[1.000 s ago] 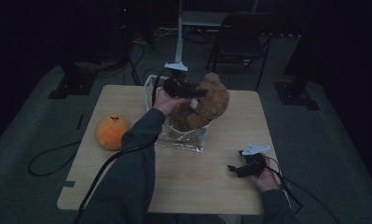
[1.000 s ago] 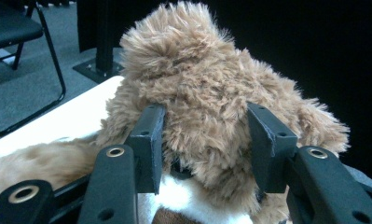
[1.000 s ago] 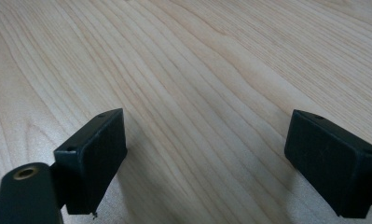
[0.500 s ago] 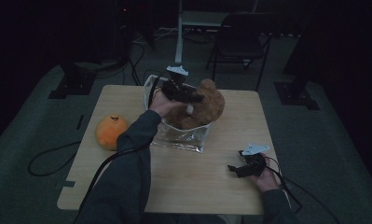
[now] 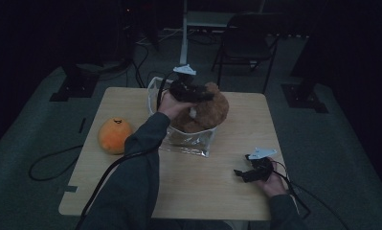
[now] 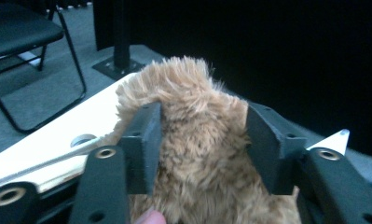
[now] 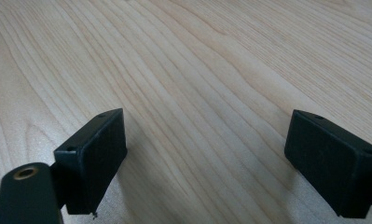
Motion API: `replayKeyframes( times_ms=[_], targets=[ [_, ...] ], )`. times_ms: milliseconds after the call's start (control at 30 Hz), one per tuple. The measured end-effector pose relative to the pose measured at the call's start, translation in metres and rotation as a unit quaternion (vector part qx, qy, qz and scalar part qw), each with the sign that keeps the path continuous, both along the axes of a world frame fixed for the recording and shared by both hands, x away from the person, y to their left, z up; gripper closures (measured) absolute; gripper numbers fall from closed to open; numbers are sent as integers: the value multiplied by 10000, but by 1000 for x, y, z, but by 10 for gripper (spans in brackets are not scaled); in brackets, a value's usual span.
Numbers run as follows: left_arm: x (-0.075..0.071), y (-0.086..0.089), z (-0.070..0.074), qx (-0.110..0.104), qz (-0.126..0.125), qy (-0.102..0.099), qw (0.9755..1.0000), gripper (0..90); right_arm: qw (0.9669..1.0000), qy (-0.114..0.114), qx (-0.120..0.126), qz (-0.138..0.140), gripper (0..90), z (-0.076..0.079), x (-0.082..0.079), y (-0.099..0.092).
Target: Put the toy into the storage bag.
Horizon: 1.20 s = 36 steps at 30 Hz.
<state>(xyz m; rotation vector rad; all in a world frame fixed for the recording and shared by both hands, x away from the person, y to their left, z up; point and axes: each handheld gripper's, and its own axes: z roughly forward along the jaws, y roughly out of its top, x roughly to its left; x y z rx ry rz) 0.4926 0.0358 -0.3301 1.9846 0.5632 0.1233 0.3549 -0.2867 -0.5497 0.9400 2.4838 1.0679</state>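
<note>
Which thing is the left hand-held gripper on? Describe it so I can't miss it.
On the wooden table, at the far middle, stands a clear plastic bag. The plush toy sits in its mouth, pinched by the left hand-held gripper: brown and shaggy, unlike the smooth orange toy to its left.

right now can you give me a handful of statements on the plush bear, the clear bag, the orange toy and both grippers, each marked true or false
1. The left gripper has the brown plush bear between its jaws. True; its pads press into the fur, and the jaws have just been closing.
2. The right gripper holds the orange plush toy. False; its jaws stand open over bare wooden table, and the orange toy lies apart on the table's left side.
3. The bear is at the clear plastic bag. True; it sits at the bag's open top.
4. The bag lies on the floor. False; it rests on the table.
5. A dark chair stands beyond the table. True.
</note>
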Motion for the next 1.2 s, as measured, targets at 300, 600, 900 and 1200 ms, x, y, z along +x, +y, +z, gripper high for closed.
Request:
replayKeyframes(
  times_ms=[300, 600, 900, 1200],
  targets=[
    [-7, -9, -5, 815, -116, -148, 9965, 565, 10000, 0, 0, 0, 121, 0, 0, 0],
    [-10, -8, -11, 862, -178, -62, 9961, 582, 10000, -2, -1, 0, 120, 0, 0, 0],
    [-16, 2, -7, 534, -124, -172, 9983, 490, 10000, -1, 0, 0, 121, 0, 0, 0],
    [-22, 15, -2, 410, -32, -297, 9987, 419, 10000, -3, -2, 1, 121, 0, 0, 0]
  ],
)
